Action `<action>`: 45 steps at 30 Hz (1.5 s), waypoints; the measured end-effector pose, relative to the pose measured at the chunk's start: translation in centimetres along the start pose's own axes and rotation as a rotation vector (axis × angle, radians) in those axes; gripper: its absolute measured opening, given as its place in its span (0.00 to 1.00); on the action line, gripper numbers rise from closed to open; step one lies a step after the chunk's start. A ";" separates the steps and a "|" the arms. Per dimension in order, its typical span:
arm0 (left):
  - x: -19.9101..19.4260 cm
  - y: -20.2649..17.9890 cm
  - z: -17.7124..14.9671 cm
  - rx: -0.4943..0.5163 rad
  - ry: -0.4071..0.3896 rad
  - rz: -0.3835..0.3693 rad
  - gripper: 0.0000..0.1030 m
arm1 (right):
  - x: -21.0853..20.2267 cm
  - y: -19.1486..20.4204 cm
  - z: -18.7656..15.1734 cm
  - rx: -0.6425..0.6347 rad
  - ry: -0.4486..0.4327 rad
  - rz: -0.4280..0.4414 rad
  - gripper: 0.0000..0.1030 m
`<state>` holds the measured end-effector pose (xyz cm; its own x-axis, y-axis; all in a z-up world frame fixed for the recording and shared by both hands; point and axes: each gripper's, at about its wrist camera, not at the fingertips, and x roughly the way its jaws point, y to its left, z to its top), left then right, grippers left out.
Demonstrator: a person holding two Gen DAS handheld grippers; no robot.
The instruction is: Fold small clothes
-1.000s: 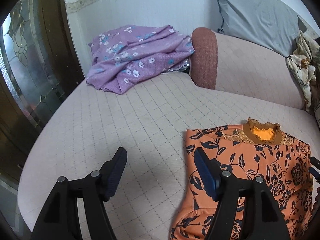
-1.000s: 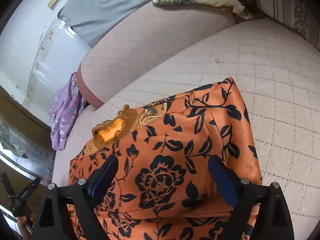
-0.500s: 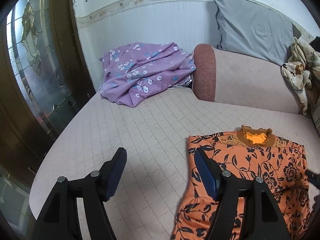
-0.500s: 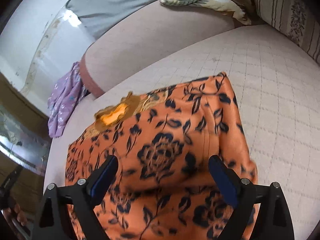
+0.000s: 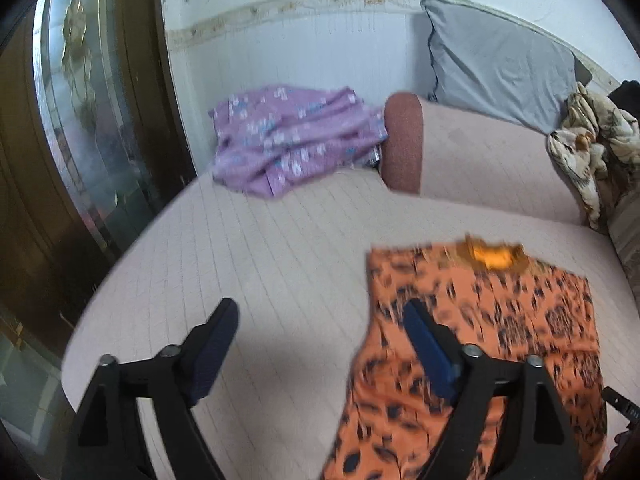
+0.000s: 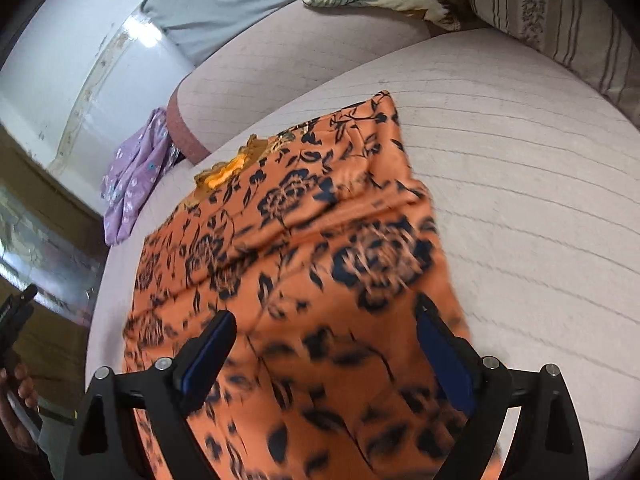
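The orange floral garment [image 6: 304, 264] is found lying on the quilted pink cushion [image 5: 248, 248], collar [image 5: 494, 254] toward the backrest, with both side portions apparently turned in, so that a narrowed panel is presented; a raised fold ridge is noted along its right part in the right wrist view. Compared with the views a second ago, both cameras are seen to have drawn back from the garment: more wall, door and cushion are now taken in from the left wrist, and the cloth edge is blurred in both views. The left gripper [image 5: 320, 344] is recorded with its jaws opening, nothing between them; its right finger stands over the garment's left edge without visible contact. The right gripper [image 6: 328, 356] is held spread above the lower half of the garment, no cloth pinched. It is judged that a lengthwise fold has been released and that the tools are being repositioned, probably toward the hem, for a crosswise fold. A purple floral cloth [image 5: 292, 140] lies well apart at the far corner and appears untouched. Some slack in the right-hand ridge may need smoothing.
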<state>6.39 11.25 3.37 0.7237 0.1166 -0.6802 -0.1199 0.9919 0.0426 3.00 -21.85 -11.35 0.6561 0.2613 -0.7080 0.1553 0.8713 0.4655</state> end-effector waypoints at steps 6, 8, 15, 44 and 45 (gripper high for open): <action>2.1 2.1 -10.7 -0.037 0.236 -0.086 0.87 | -4.5 -4.6 -3.8 -0.027 0.066 -0.062 0.91; 2.3 2.8 -14.0 -0.063 0.305 -0.086 0.87 | -5.6 -6.7 -5.2 -0.002 0.091 -0.073 0.91; 1.0 3.9 -18.4 -0.079 0.369 -0.098 0.87 | -6.6 -8.9 -9.1 0.039 0.197 0.100 0.90; -18.6 23.3 -11.3 -0.693 -0.179 -0.306 0.97 | -5.6 -8.7 -11.5 0.047 0.223 0.113 0.68; -17.2 21.9 -11.7 -0.642 -0.129 -0.292 0.97 | -5.6 -8.6 -11.6 0.045 0.216 0.113 0.68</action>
<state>-16.67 30.33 7.42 0.8571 -0.1043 -0.5044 -0.2567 0.7625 -0.5939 -10.60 -26.03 -17.53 0.4985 0.4433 -0.7449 0.1255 0.8134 0.5681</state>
